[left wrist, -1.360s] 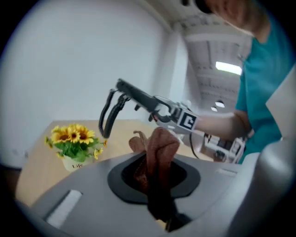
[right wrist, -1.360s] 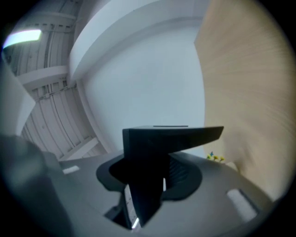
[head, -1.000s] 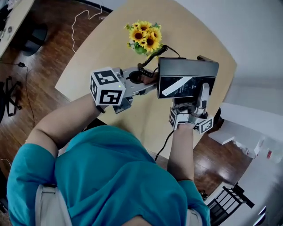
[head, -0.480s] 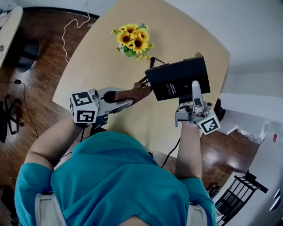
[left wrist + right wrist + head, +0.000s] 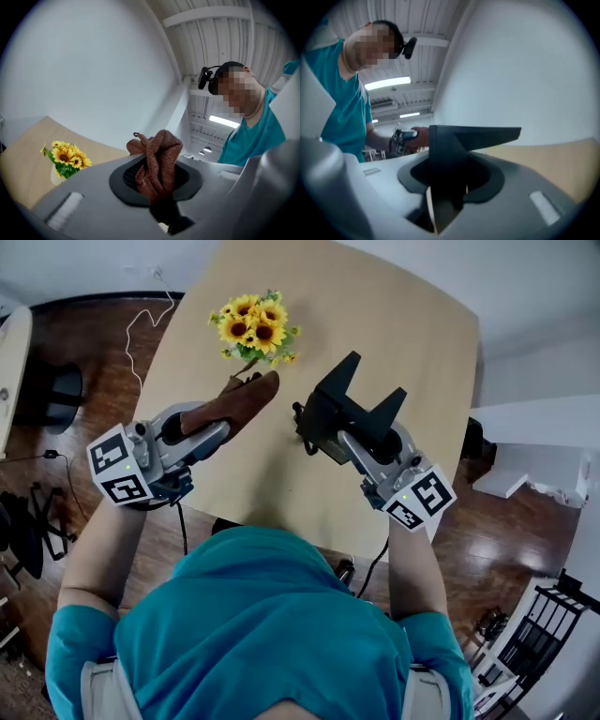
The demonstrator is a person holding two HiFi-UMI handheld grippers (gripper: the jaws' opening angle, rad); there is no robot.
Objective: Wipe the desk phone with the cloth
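The left gripper's (image 5: pixel 232 411) jaws pinch a bunched brown cloth (image 5: pixel 253 392) over the table's (image 5: pixel 394 324) left edge, near the sunflowers (image 5: pixel 251 329). The right gripper's (image 5: pixel 330 435) jaws clamp the tilted black desk phone (image 5: pixel 361 404) near the table's near edge, apart from the cloth.

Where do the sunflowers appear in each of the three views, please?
Head view: the sunflowers stand upper left, on the table.
Left gripper view: lower left, left of the cloth.
Right gripper view: not in it.
Shared landmark: the table, at left in the left gripper view, at right in the right gripper view.
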